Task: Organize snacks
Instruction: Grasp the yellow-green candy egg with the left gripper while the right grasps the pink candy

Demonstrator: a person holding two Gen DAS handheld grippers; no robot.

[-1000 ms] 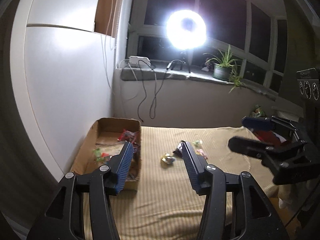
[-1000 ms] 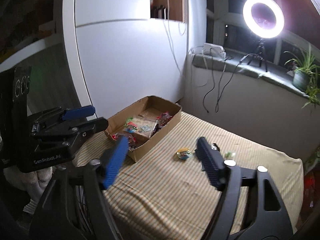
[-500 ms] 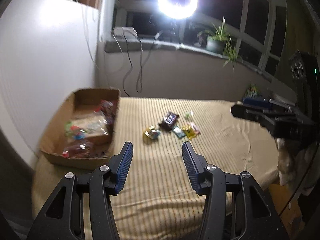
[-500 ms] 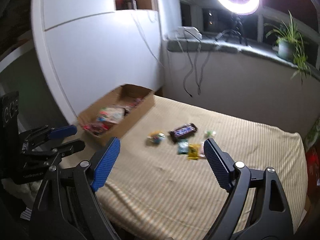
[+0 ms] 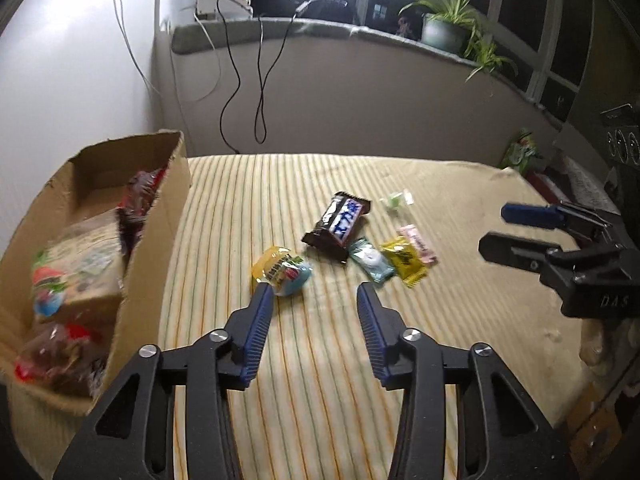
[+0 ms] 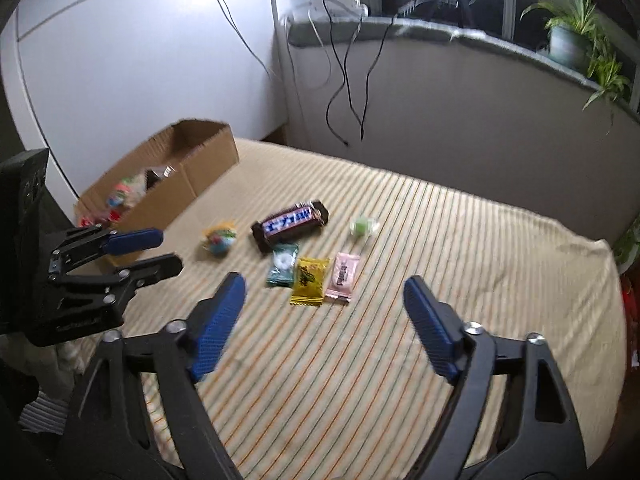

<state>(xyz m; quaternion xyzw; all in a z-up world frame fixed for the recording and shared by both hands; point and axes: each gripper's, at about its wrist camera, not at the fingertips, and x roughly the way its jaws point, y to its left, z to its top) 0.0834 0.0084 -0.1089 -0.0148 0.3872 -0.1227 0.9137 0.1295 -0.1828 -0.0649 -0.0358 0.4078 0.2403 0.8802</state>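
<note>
Several loose snacks lie on the striped cloth: a dark chocolate bar (image 5: 338,220) (image 6: 291,223), a round yellow-and-blue pack (image 5: 285,270) (image 6: 220,237), a teal sachet (image 5: 371,260) (image 6: 283,264), a yellow sachet (image 5: 406,261) (image 6: 309,281), a pink sachet (image 5: 419,243) (image 6: 343,276) and a small green sweet (image 5: 395,200) (image 6: 363,226). A cardboard box (image 5: 156,240) (image 6: 188,184) on the left holds more snacks. My left gripper (image 5: 316,300) hovers just short of the round pack, jaws closing with nothing between them. My right gripper (image 6: 324,304) hovers before the sachets, jaws closing, empty.
The cloth covers a table (image 5: 320,380) against a low wall under a windowsill with cables (image 5: 244,72) and a potted plant (image 5: 444,28). A white cabinet (image 6: 120,60) stands left of the box. Each gripper shows in the other's view: the right gripper (image 5: 496,232), the left gripper (image 6: 168,250).
Both grippers have dropped and come forward toward the loose snacks, tilting further down. The snacks now lie close ahead of the fingertips. Both pairs of jaws have narrowed.
</note>
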